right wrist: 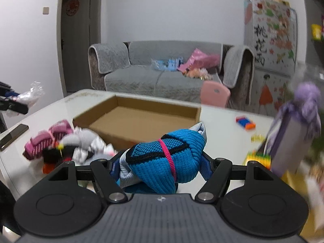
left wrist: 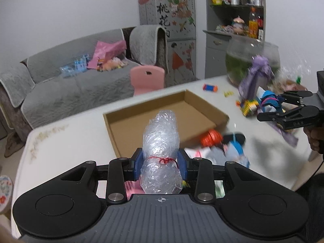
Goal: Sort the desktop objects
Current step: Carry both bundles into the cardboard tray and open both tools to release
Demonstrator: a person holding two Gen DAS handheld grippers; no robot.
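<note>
My left gripper point(left wrist: 161, 163) is shut on a roll of clear plastic bags point(left wrist: 161, 139) tied with a red string, held up above the white table point(left wrist: 66, 141). My right gripper point(right wrist: 160, 165) is shut on a rolled blue knit cloth point(right wrist: 168, 158) bound by a pink band. In the left wrist view the right gripper point(left wrist: 267, 106) shows at the right edge with the blue cloth point(left wrist: 270, 100) in it. An open, shallow cardboard box point(left wrist: 162, 109) point(right wrist: 139, 119) lies on the table beyond both grippers, with nothing in it.
A heap of small clothes point(right wrist: 60, 143) and an orange piece point(left wrist: 211, 137) lie beside the box. A purple gift bag point(right wrist: 293, 133), colourful blocks point(right wrist: 245, 122), a glass fishbowl point(left wrist: 249, 60) and a phone point(right wrist: 14, 134) stand on the table. A pink chair point(left wrist: 146, 79) and grey sofa point(left wrist: 70, 85) lie behind.
</note>
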